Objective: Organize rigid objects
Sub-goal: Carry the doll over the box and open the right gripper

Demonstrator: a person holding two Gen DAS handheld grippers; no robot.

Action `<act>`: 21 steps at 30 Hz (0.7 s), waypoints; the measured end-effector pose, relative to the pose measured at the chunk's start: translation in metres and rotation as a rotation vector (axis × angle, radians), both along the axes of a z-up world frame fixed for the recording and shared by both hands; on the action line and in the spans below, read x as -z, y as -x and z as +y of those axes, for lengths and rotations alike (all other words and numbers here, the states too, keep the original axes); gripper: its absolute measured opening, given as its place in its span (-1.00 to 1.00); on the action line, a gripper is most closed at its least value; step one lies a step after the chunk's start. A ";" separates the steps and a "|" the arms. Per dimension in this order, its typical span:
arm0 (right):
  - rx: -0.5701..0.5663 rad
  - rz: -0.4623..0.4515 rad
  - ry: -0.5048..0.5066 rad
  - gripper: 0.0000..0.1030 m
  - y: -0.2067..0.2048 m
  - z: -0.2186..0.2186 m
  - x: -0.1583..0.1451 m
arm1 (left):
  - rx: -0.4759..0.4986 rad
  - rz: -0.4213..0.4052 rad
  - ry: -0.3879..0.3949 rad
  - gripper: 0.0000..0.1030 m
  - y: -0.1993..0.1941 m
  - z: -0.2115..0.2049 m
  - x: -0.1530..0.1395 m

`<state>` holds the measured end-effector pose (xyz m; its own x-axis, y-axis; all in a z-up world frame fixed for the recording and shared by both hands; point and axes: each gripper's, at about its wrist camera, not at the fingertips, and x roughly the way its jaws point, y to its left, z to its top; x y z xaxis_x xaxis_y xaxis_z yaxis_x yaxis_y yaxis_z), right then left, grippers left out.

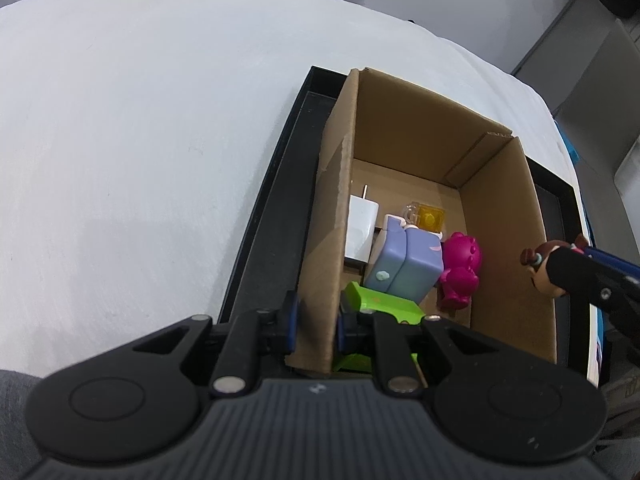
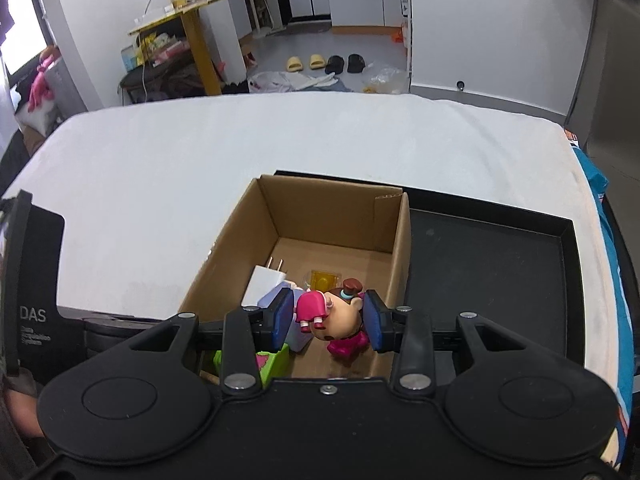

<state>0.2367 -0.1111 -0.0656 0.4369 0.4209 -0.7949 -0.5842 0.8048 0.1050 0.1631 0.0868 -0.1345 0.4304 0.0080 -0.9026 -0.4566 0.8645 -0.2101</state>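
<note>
Cardboard box (image 2: 400, 248) of glossy plastic toys; big-headed figurine (image 2: 332, 316) between right tongs (image 2: 327, 320).

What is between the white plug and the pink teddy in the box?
A lavender block toy stands between the white plug and the pink teddy on the floor of the cardboard box. The left wrist view shows it best.

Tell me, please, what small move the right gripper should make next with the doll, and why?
Probably open the right gripper and drop the doll. It hangs sideways between the fingers over the cardboard box, above the magenta toy, while the left gripper clamps the box wall.
</note>
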 end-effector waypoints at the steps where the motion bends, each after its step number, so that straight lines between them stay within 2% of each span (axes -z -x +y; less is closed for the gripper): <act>1: 0.007 0.016 0.005 -0.26 -0.001 0.001 0.001 | 0.007 -0.001 -0.002 -0.68 0.002 0.000 -0.001; 5: 0.033 0.045 -0.005 -0.24 -0.001 -0.002 0.001 | 0.033 -0.003 -0.006 -0.68 0.006 -0.001 -0.002; 9: 0.047 0.049 -0.006 -0.08 0.001 -0.005 -0.001 | 0.041 -0.005 -0.001 -0.68 0.010 0.001 -0.002; 13: 0.067 0.060 -0.013 0.18 0.004 -0.009 -0.003 | 0.048 -0.004 -0.009 -0.68 0.011 0.002 -0.003; 21: 0.083 0.080 -0.016 0.43 0.007 -0.012 -0.003 | 0.061 0.001 -0.010 -0.68 0.013 0.001 -0.007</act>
<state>0.2295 -0.1235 -0.0624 0.4063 0.3986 -0.8222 -0.5046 0.8481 0.1618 0.1496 0.0879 -0.1278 0.4299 -0.0098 -0.9028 -0.4027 0.8929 -0.2014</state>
